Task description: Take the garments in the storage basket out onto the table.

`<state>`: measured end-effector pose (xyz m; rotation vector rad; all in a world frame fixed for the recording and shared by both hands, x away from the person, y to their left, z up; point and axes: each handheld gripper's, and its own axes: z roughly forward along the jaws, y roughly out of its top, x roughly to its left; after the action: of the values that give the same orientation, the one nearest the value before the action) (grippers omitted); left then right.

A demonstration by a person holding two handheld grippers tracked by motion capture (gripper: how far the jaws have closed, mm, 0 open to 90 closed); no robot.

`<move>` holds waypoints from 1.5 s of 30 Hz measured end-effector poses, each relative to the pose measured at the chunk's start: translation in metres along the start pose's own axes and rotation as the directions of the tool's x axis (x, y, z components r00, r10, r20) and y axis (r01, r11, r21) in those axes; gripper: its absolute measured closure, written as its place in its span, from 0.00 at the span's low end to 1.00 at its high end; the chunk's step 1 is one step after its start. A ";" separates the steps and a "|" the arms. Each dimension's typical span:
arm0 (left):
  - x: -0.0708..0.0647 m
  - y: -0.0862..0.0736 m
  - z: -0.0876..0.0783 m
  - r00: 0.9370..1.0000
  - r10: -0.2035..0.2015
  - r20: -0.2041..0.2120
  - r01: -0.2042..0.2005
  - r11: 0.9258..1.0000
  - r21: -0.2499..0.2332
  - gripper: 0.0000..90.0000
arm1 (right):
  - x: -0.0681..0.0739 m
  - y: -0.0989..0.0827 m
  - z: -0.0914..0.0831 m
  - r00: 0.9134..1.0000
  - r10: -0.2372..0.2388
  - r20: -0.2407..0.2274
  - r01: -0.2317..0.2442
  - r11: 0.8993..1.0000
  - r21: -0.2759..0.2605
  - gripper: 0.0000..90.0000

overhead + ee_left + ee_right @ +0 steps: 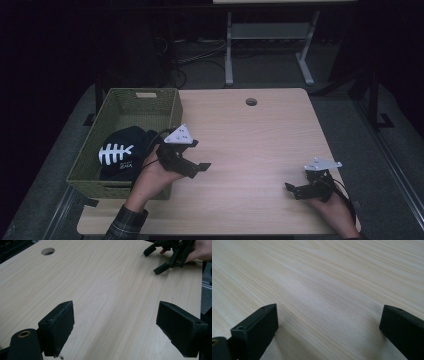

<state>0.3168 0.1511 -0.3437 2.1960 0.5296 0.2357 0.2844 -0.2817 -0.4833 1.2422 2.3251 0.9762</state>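
Observation:
A black cap (120, 152) with a white fishbone print lies inside a green woven basket (115, 100) at the table's left. Just right of the basket, my left gripper (198, 170) hovers over the bare wood, held by a hand in a plaid sleeve. In the left gripper view its jaws (116, 327) stand wide apart with nothing between them. My right gripper (294, 190) rests low near the front right of the table, pointing left. Its jaws (328, 327) are also spread wide over bare wood. The left gripper view shows the right gripper (156, 260) farther off, open.
The light wooden table (250, 145) has a round cable hole (251, 102) near its far edge. A second desk's white legs (229, 50) and cables stand on the dark floor beyond. The basket overhangs the table's left edge.

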 end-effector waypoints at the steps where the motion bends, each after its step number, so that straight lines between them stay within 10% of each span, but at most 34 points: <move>1: 0.000 0.000 0.000 1.000 0.000 0.000 0.000 1.000 0.000 0.16 | 0.000 0.000 0.000 1.000 0.000 0.000 0.000 1.000 0.000 0.02; 45: 0.045 -0.031 -0.058 0.988 -0.102 -0.113 0.106 0.994 0.027 0.16 | 0.000 0.000 0.000 1.000 0.002 -0.001 -0.002 1.000 0.000 0.02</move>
<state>0.3283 0.2289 -0.3321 2.1884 0.7126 0.2973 0.2846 -0.2813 -0.4832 1.2441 2.3257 0.9777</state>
